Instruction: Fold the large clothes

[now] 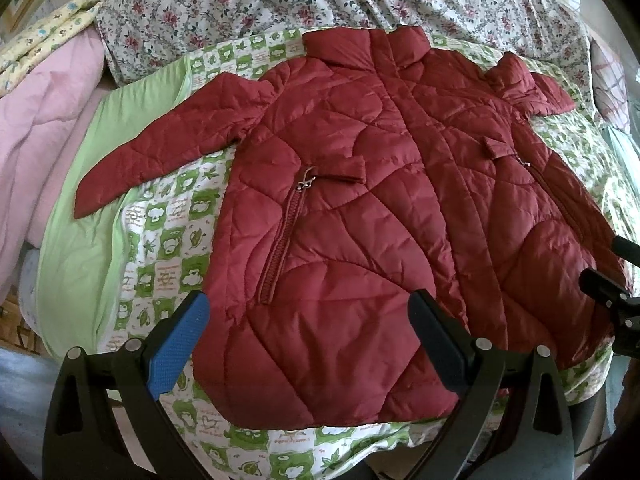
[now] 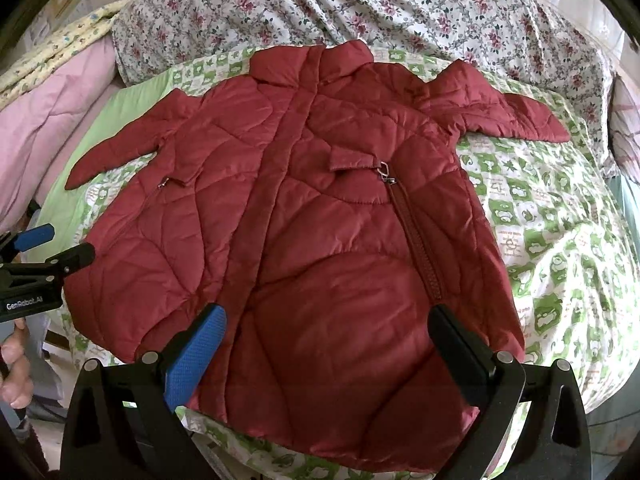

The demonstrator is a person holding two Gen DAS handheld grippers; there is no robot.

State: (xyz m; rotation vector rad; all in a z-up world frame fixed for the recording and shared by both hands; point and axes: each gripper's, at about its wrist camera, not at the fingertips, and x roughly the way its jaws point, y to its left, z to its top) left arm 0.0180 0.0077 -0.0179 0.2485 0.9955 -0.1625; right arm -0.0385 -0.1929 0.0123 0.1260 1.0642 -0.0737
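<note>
A dark red quilted jacket [image 1: 360, 200] is spread flat, front side up, on a green-and-white patterned quilt [image 1: 168, 240] that covers the bed, with the collar at the far side and the hem toward the cameras. Both sleeves are laid outward: one sleeve [image 1: 160, 148] reaches over the quilt's plain green border, and the other sleeve [image 2: 508, 112] is angled across the patterned cloth. The hem is seen to lie close to the near edge of the quilt, where only a narrow strip of pattern remains. Open quilt is left on both sides of the body, broader beside the zip pocket in the right wrist view. Beyond the collar a floral sheet [image 2: 360, 4] is bunched, and a pink duvet [image 1: 44, 128] is piled past the green border. The left tool [image 1: 308, 320] is held low over the hem corner with its fingers spread wide apart, nothing being gripped between them. The right tool [image 2: 328, 332] is likewise held above the hem, its fingers wide apart and clear of the fabric. In the right wrist view the left tool is also seen from the side, level with the jacket's edge, its handle gripped by a hand [image 2: 16, 372].
</note>
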